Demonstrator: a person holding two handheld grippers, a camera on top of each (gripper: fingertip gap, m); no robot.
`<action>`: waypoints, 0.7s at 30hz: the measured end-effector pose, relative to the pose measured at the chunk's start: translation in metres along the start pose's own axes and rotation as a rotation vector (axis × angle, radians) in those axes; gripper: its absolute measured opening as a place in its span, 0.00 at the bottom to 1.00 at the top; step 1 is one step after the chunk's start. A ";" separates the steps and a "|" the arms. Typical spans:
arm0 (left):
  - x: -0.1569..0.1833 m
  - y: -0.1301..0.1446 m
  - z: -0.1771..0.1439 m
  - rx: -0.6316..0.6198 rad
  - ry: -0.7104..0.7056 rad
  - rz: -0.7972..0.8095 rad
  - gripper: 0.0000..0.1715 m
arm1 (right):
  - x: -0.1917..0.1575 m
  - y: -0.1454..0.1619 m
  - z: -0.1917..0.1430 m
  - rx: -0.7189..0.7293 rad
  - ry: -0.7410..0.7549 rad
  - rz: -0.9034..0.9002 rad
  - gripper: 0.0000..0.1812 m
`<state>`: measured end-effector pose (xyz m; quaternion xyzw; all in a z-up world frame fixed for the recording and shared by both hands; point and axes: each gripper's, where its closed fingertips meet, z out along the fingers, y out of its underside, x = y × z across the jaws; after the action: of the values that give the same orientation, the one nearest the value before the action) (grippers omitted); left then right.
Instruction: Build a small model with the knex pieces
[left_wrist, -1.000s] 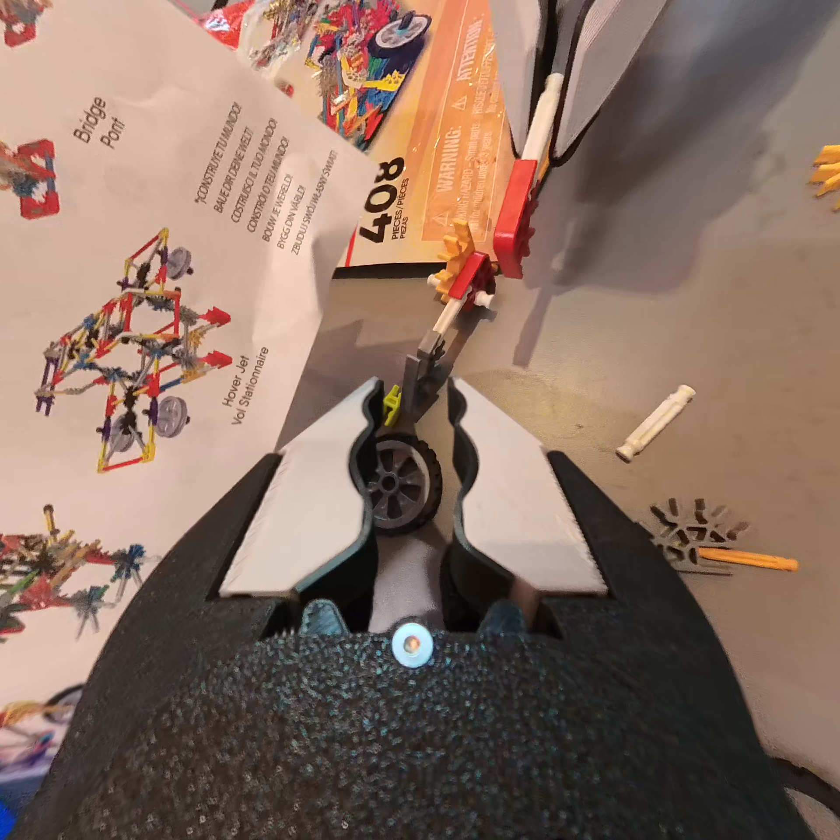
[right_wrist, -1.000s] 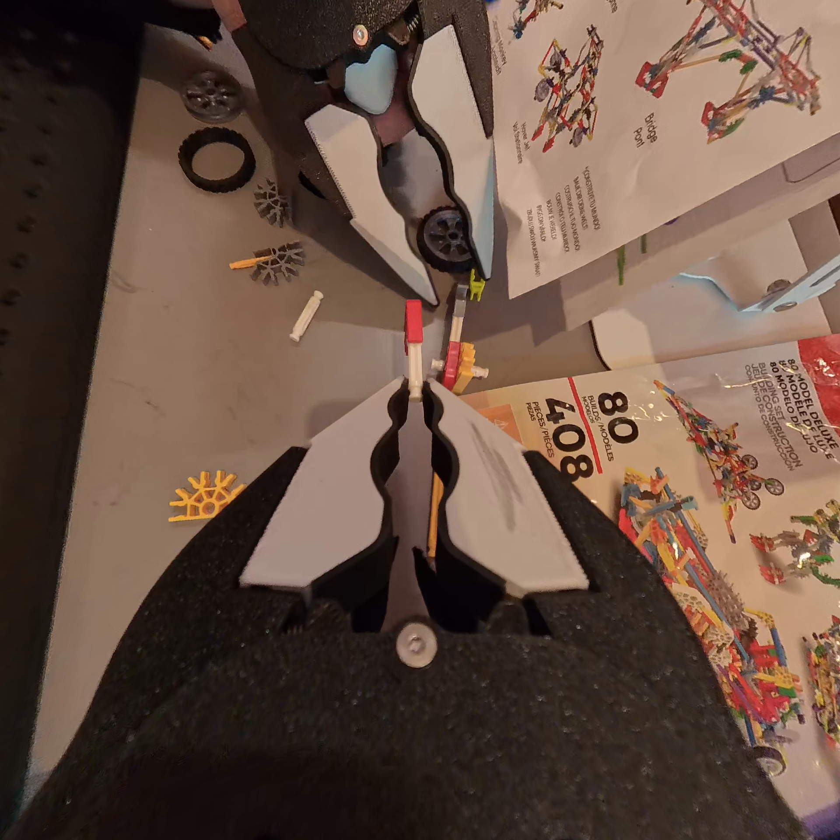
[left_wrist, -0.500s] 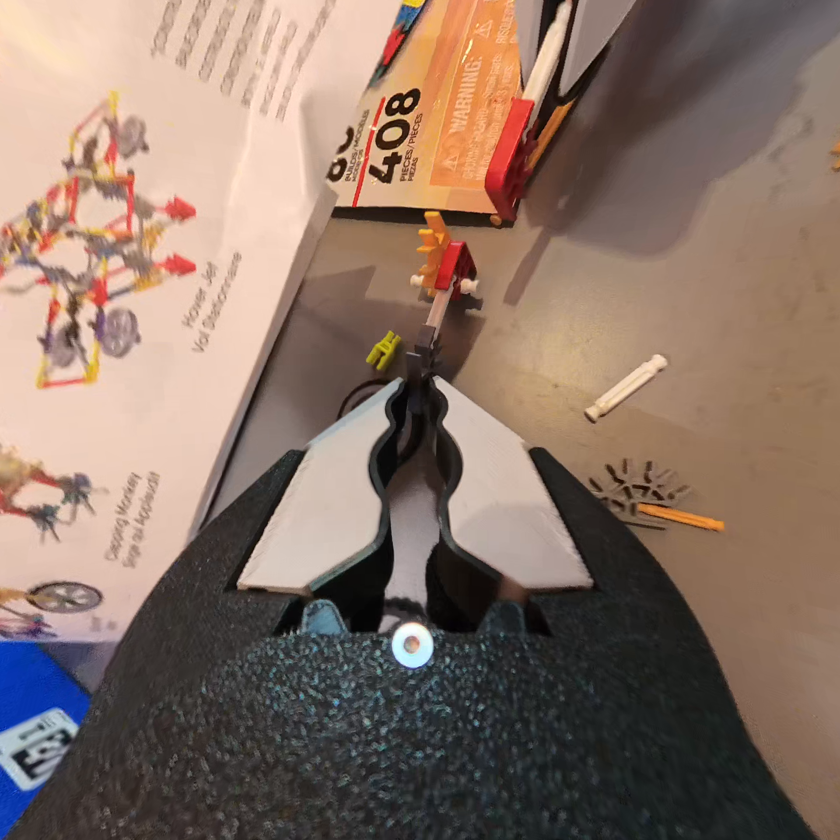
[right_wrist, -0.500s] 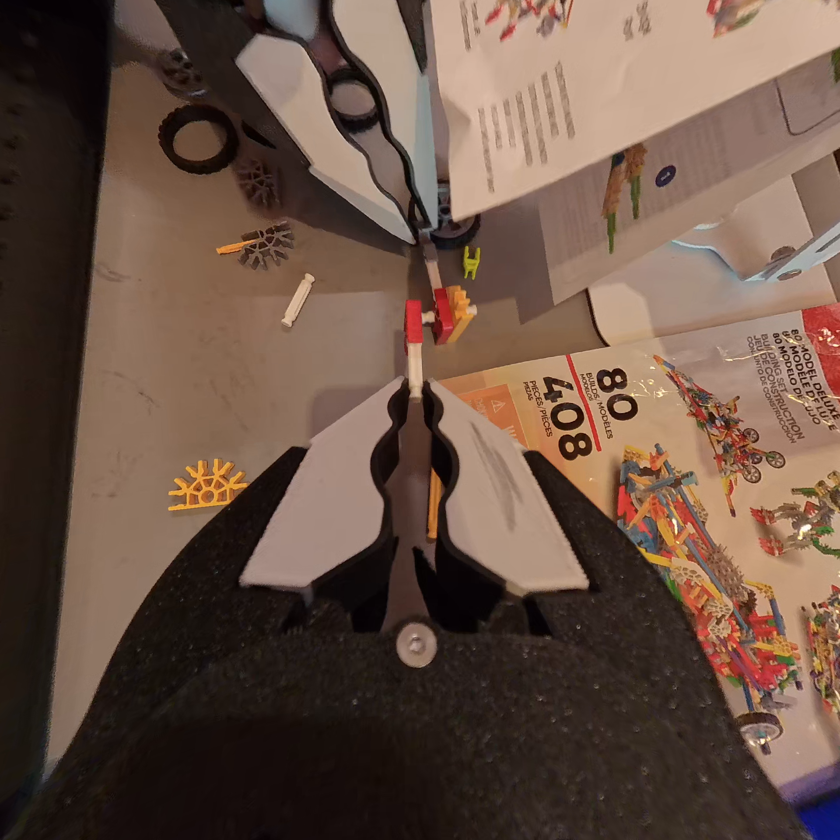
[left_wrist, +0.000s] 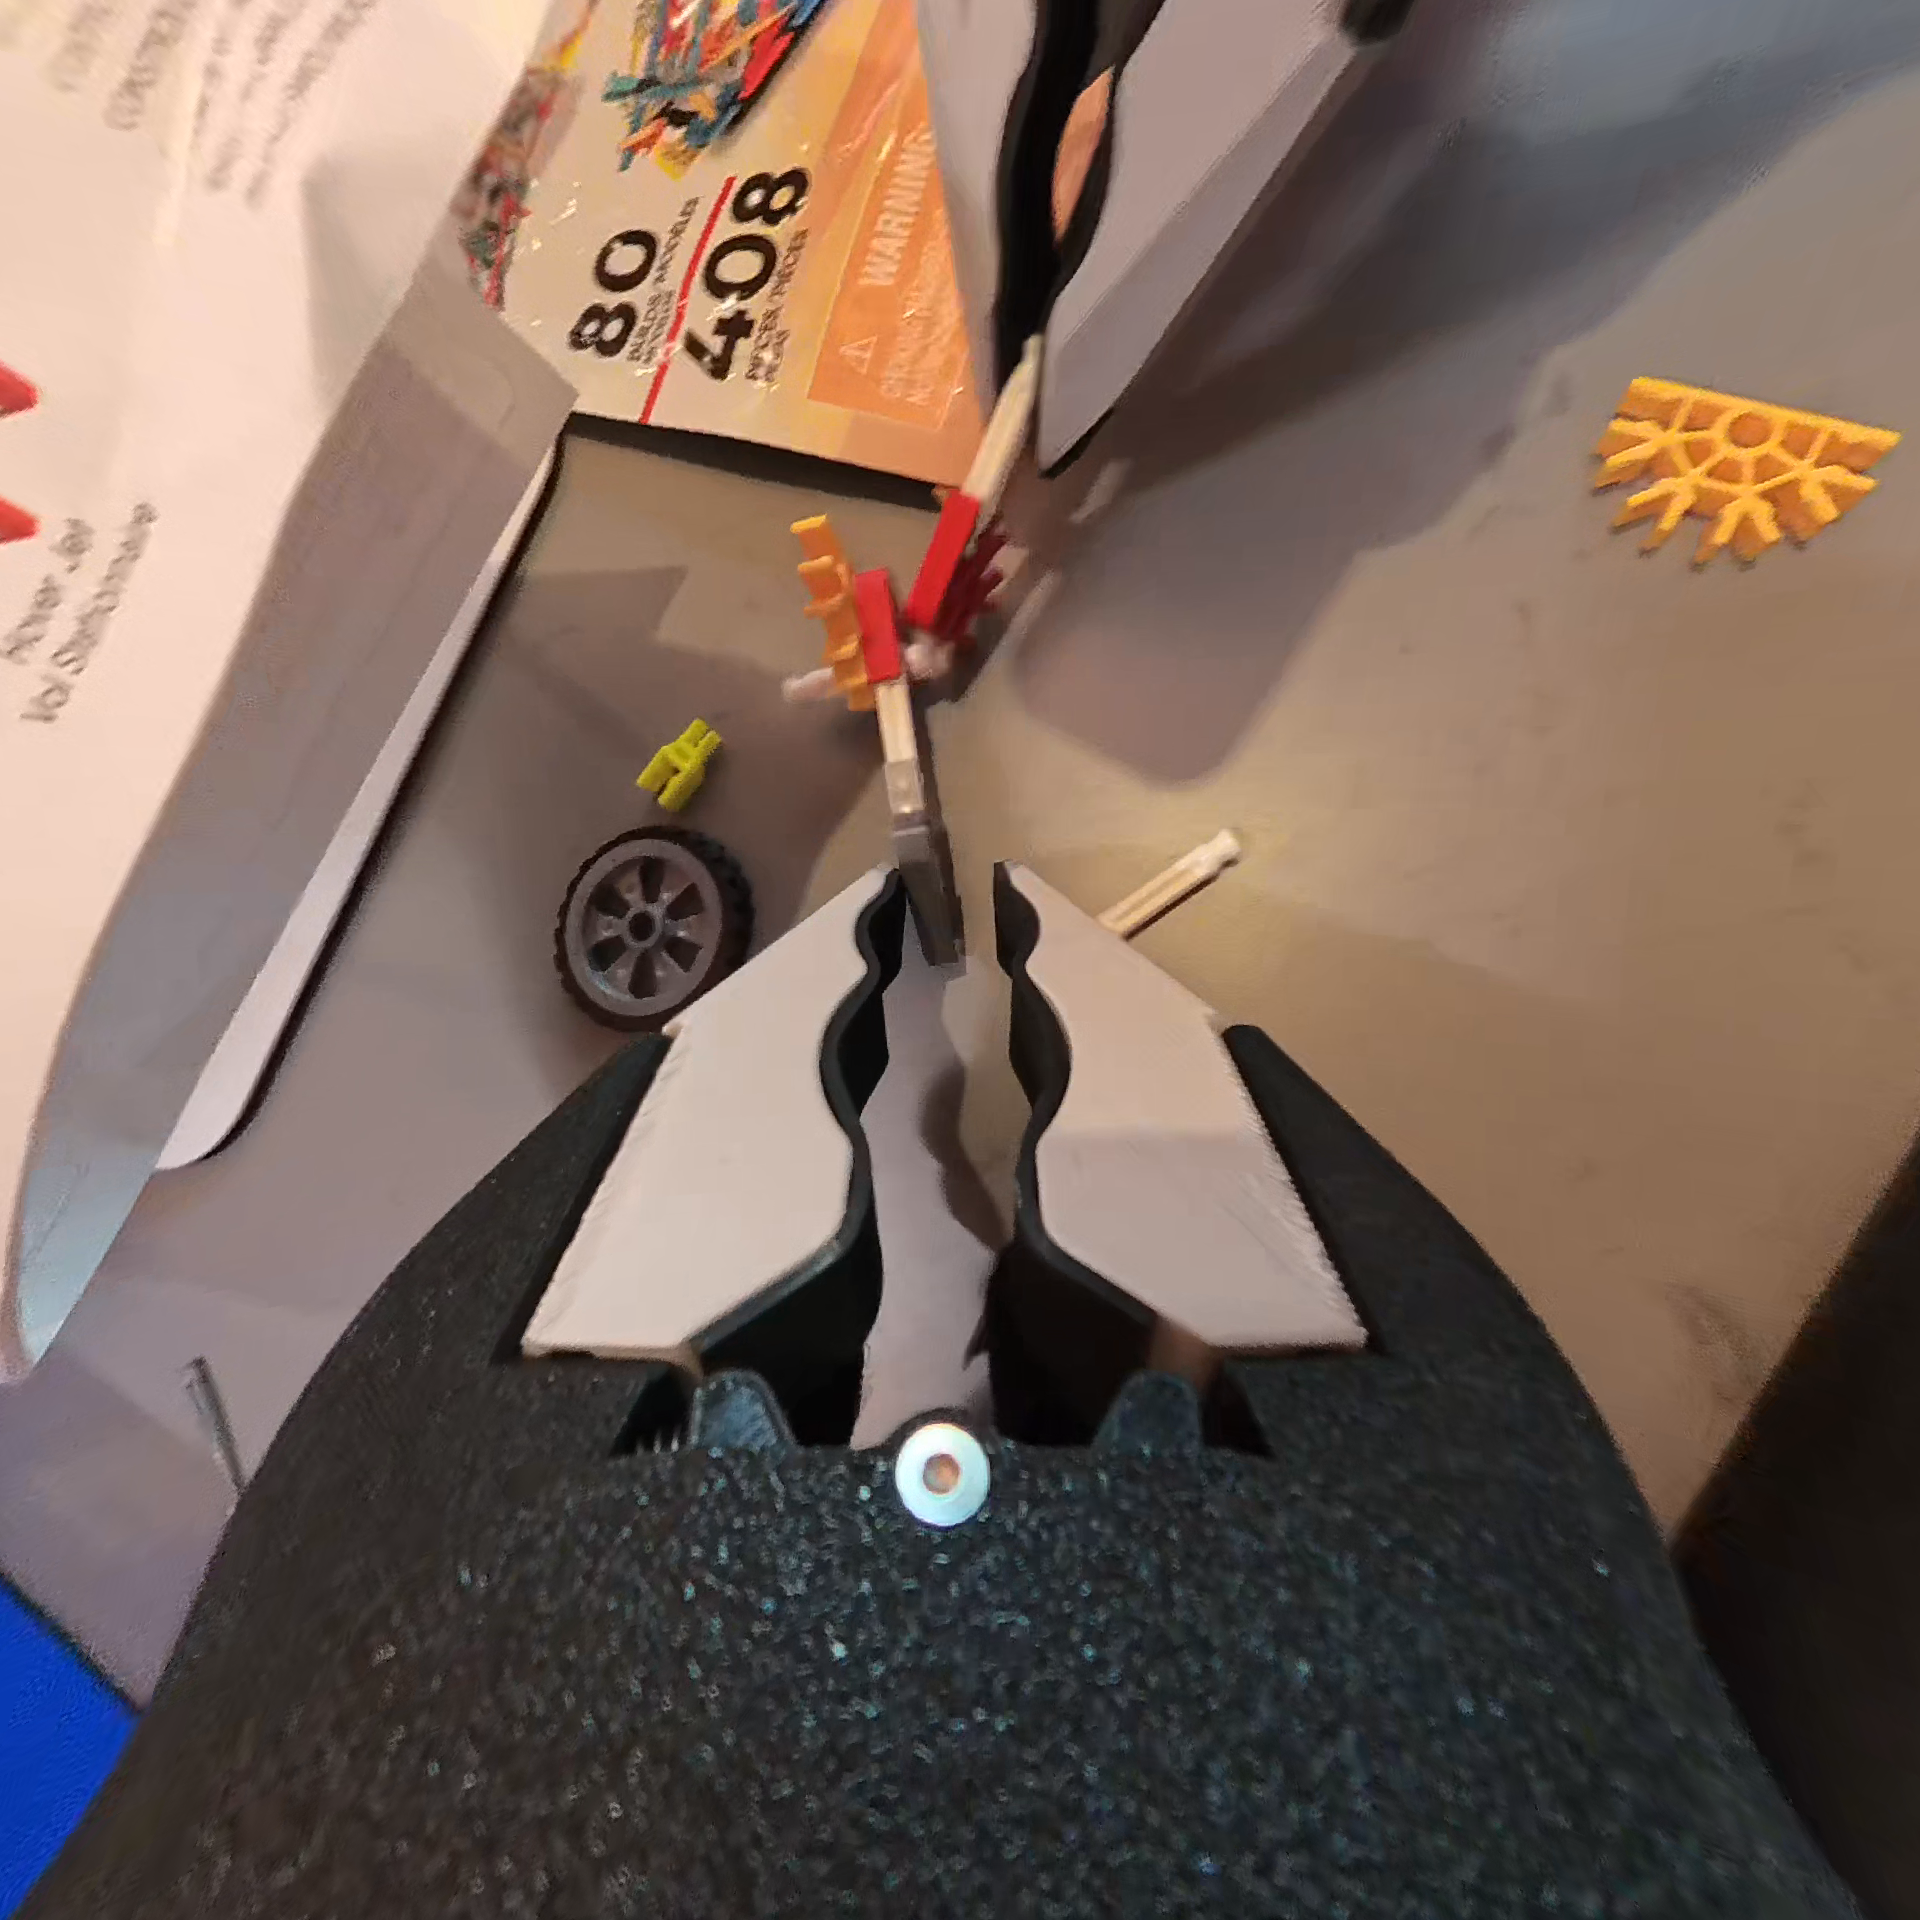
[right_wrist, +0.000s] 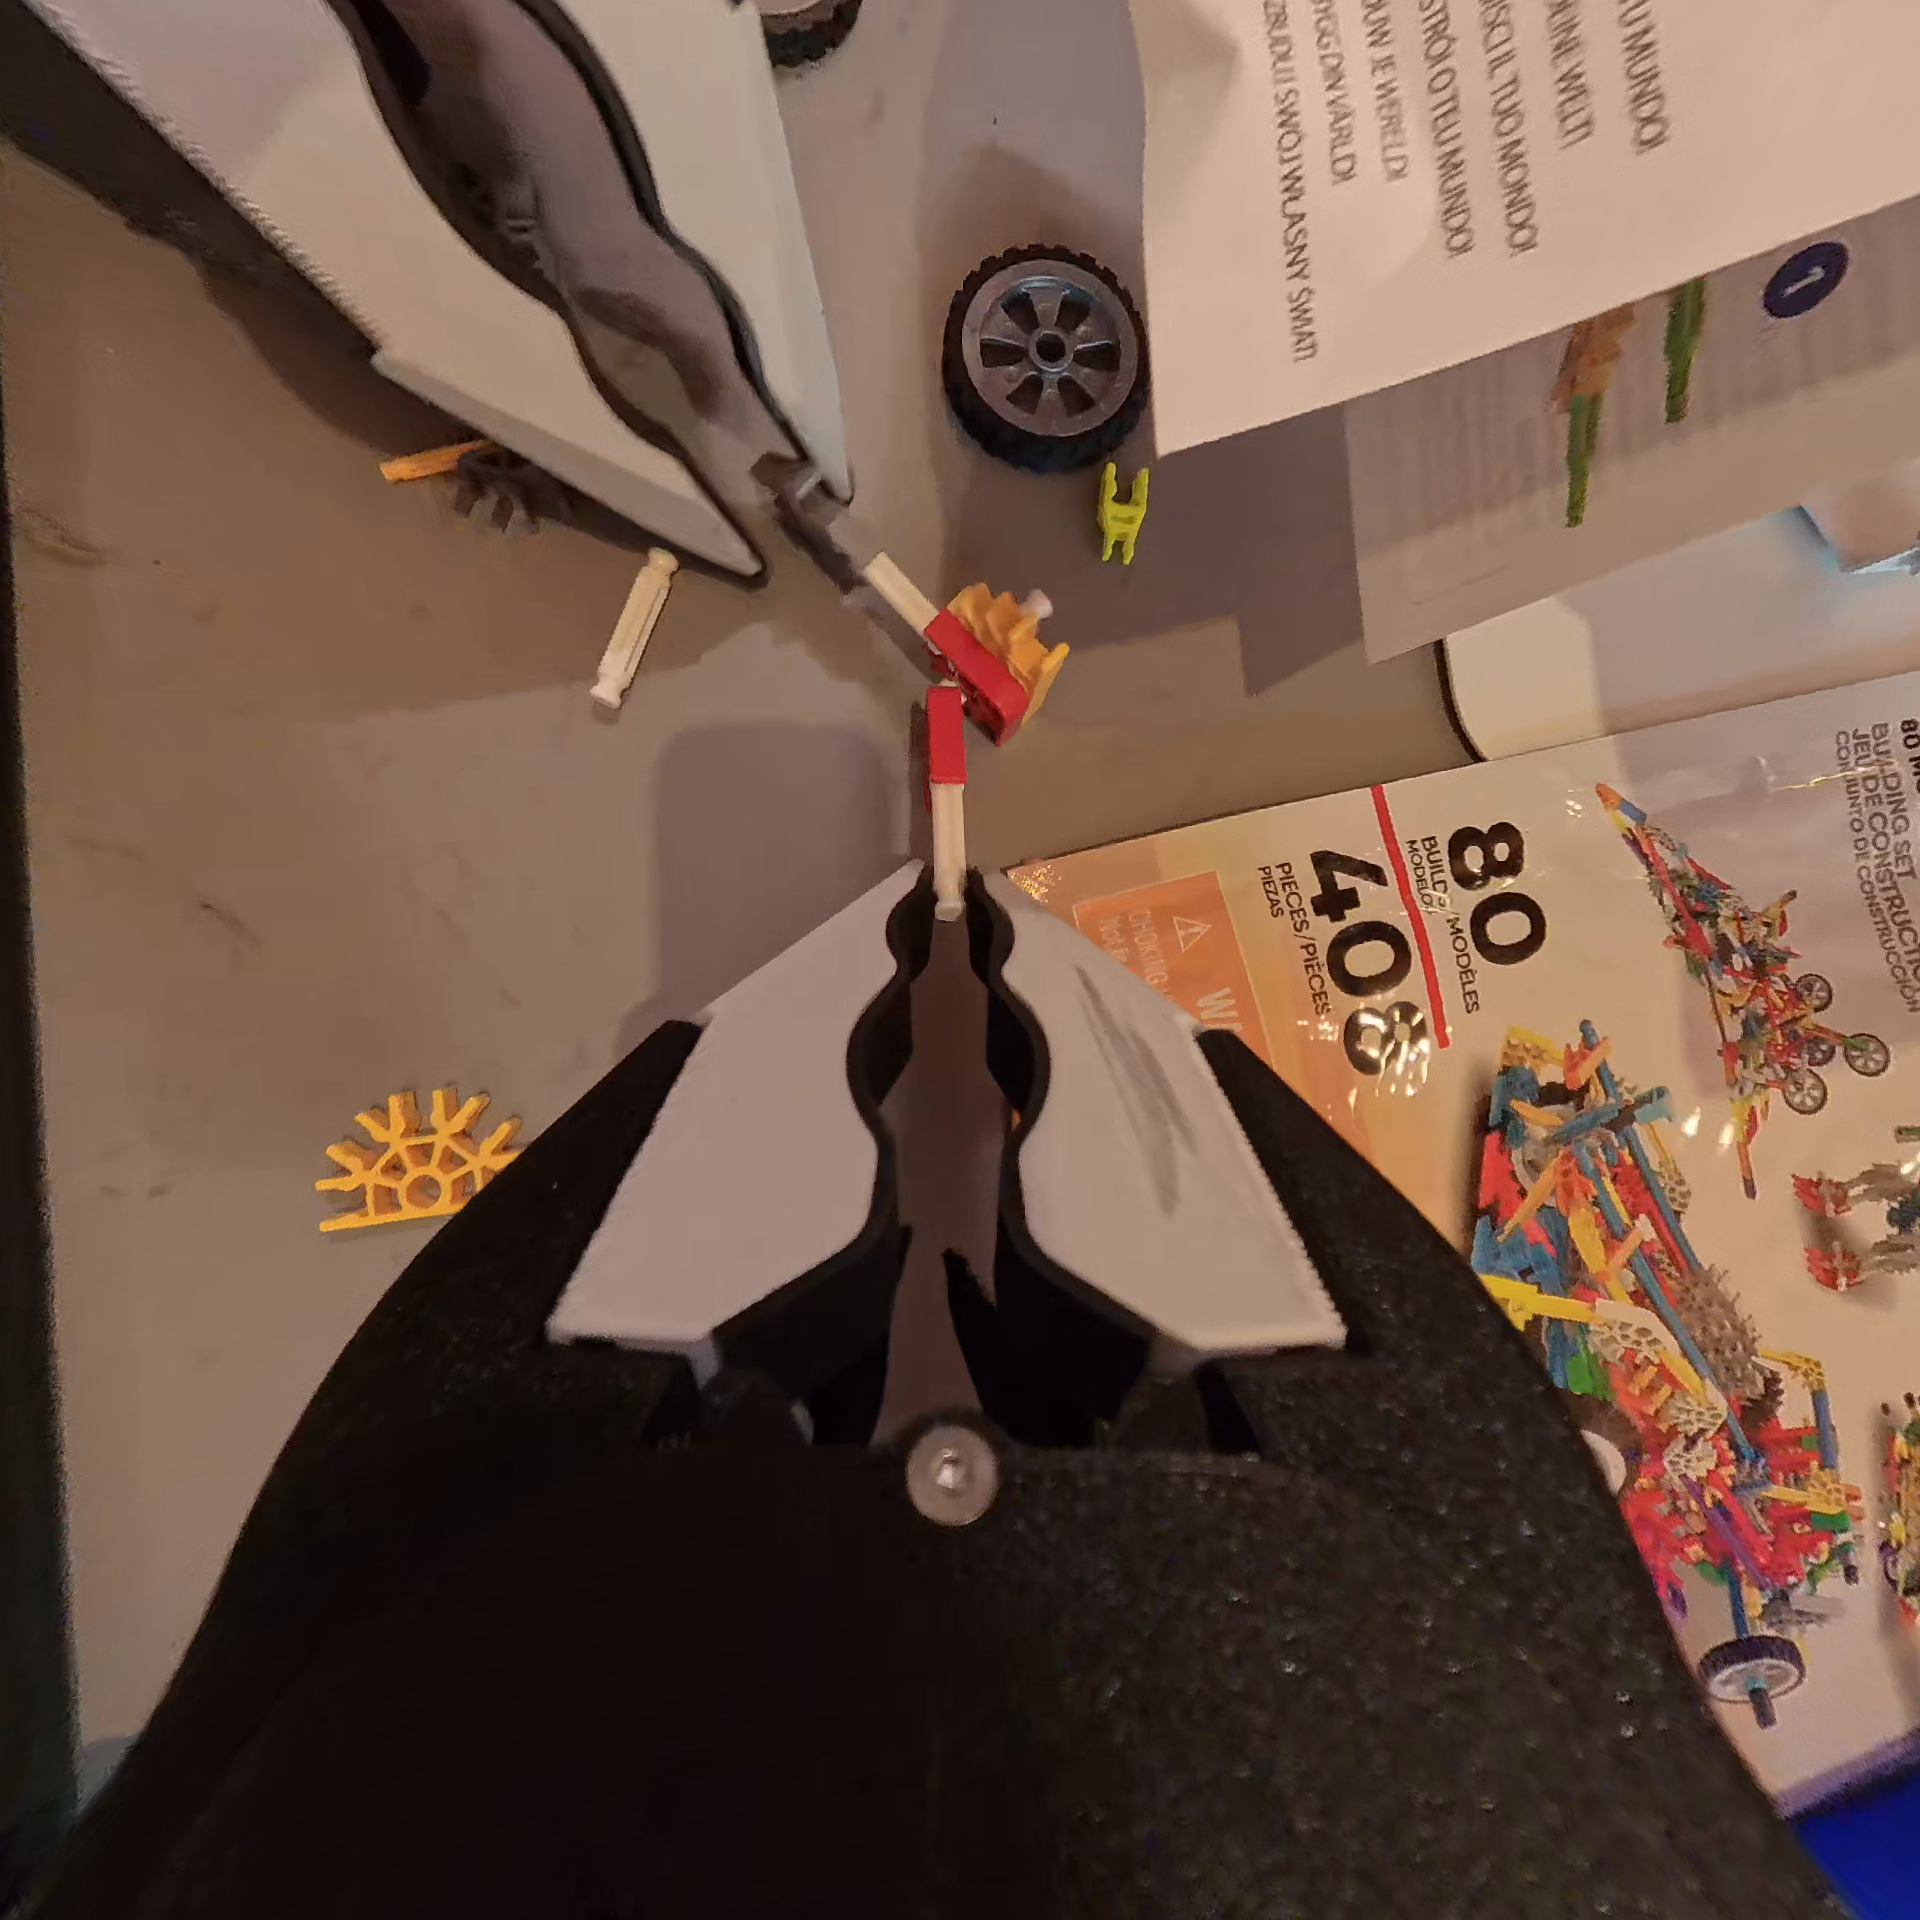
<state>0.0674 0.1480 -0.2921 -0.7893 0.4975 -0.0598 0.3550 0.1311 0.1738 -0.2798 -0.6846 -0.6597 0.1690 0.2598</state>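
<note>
R tool: white rod fwd (lengthwise)

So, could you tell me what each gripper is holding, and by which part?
The right gripper pinches the white rod by its near end. The left gripper has the grey connector between its tips, but whether they grip it cannot be told.

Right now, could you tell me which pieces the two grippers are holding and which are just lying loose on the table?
Held:
- left gripper: jaws on the grey end of the assembly
- right gripper: jaws shut on the red-tipped rod

Loose on the table:
- wheel
- green clip
- white rod
- yellow connector
</note>
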 end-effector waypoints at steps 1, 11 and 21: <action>0.004 -0.002 0.000 0.003 0.013 0.003 0.09 | 0.001 -0.001 0.001 0.001 0.006 0.000 0.03; 0.024 -0.017 0.001 0.065 0.071 0.092 0.18 | 0.002 0.001 0.003 0.011 0.007 0.008 0.03; 0.003 -0.034 -0.018 0.197 0.017 0.039 0.18 | 0.001 -0.015 -0.020 0.126 0.004 -0.021 0.03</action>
<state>0.0858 0.1453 -0.2580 -0.7402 0.5073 -0.1081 0.4279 0.1301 0.1720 -0.2551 -0.6605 -0.6543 0.2059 0.3054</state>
